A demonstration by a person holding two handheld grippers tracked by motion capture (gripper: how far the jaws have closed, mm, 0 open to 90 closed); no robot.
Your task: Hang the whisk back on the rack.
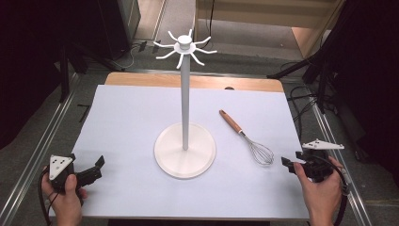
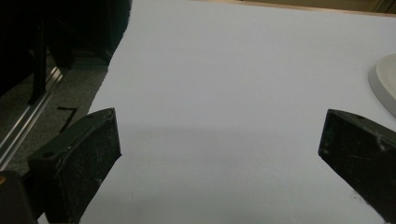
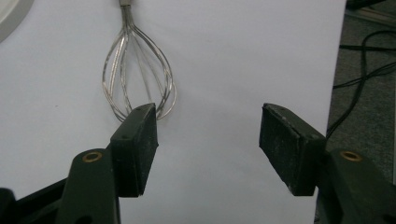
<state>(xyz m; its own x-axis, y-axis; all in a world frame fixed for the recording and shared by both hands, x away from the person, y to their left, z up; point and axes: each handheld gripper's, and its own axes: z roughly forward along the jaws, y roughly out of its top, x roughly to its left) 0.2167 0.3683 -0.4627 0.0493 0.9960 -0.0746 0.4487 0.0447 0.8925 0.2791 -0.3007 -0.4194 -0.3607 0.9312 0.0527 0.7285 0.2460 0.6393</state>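
White table sheet [image 1: 131, 117] bears stand [image 1: 185, 149] beside whisk [image 1: 247, 138].

grey carpet floor [image 1: 42, 122], metal rails [image 1: 35, 155], black cables [image 1: 301, 101], dark surroundings.

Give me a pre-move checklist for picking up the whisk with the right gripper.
1. Right gripper open, nothing between its fingers: ok.
2. Whisk lying flat on the white sheet, free of the stand: ok.
3. Whisk centred between the fingers: not ok, its wire loops sit ahead, by the left-hand finger in the right gripper view.
4. Left gripper open, apart from the whisk: ok.
5. Hanging hole in the handle: cannot tell.
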